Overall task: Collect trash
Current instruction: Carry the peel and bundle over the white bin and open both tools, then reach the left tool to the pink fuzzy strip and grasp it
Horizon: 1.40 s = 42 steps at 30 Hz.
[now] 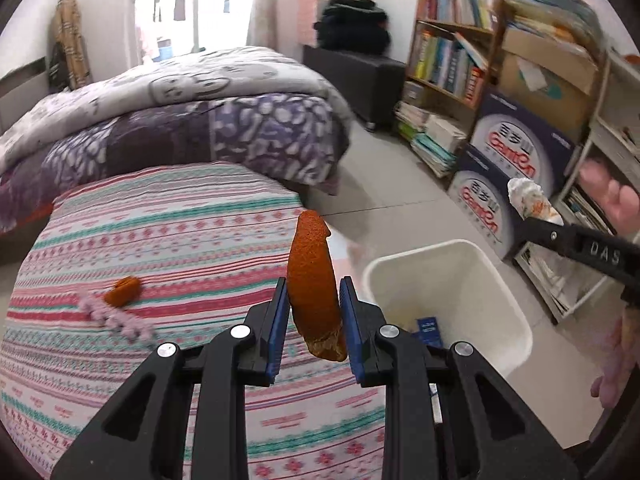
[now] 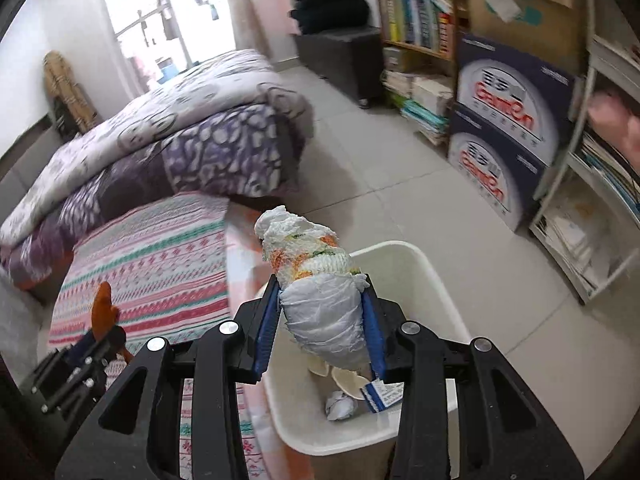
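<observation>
My left gripper point(image 1: 314, 288) is shut on a long orange peel point(image 1: 312, 276) and holds it upright above the striped bed cover, left of the white bin point(image 1: 500, 280). A smaller piece of orange peel point(image 1: 122, 291) lies on the cover beside a pink knitted strip point(image 1: 116, 320). My right gripper point(image 2: 320, 300) is shut on a crumpled white tissue wad point(image 2: 316, 280) with orange stains, held over the white bin point(image 2: 432, 280). The bin holds a paper ball point(image 2: 340, 406), a blue-white packet point(image 2: 382, 394) and pale peels. The right gripper also shows in the left wrist view point(image 1: 532, 212).
The striped bed cover point(image 1: 160, 240) is in front and to the left, with a folded purple quilt point(image 1: 200, 120) behind it. Stacked blue boxes point(image 1: 516, 160) and bookshelves point(image 1: 448, 60) line the right side. Grey tiled floor point(image 2: 400, 160) lies between.
</observation>
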{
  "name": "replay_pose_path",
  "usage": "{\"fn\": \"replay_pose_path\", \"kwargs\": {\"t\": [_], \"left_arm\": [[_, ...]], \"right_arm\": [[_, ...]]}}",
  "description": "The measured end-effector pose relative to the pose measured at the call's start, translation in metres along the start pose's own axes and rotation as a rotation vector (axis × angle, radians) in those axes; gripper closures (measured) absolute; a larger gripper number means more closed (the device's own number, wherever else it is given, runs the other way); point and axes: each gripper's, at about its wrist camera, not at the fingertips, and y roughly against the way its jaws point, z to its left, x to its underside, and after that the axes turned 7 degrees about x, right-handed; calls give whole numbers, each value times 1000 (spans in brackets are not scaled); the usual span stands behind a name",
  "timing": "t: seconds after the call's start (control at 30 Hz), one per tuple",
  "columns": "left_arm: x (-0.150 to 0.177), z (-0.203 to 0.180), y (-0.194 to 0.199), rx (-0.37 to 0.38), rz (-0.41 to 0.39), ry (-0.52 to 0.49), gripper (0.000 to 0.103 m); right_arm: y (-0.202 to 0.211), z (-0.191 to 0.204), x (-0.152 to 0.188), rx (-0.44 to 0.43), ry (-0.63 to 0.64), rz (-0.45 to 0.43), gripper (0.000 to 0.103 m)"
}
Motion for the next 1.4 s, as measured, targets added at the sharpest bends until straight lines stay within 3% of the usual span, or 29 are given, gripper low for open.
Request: {"fn": "replay_pose_path", "kwargs": {"t": [0.13, 0.2, 0.67, 0.7, 0.73, 0.8, 0.93, 1.03, 1.3, 1.4], "left_arm": [[-2, -19, -15, 47, 21, -9, 77], [-2, -28, -23, 75, 29, -15, 77], [4, -65, -58, 245, 110, 17, 77], [5, -63, -61, 278, 126, 37, 73], [6, -60, -64, 303, 143, 63, 57], [7, -50, -66, 306, 153, 120, 34], [5, -21, -63, 245, 140, 198, 31], [4, 8, -57, 155, 128, 255, 30], [9, 95, -46, -187, 100, 381, 15], [13, 132, -48, -316, 116, 441, 15]], "right_arm": [[5, -26, -4, 57, -53, -22, 45], [6, -36, -6, 74, -73, -30, 40], [18, -68, -7, 118, -141, -76, 22], [19, -68, -7, 117, -150, -80, 21], [20, -68, -7, 115, -156, -82, 20], [19, -66, -7, 105, -162, -77, 19], [15, -52, -4, 77, -143, -59, 16], [12, -35, -1, 52, -107, -39, 14], [1, 23, 16, -17, 45, 31, 10], [-1, 41, 24, -33, 103, 49, 10]]}}
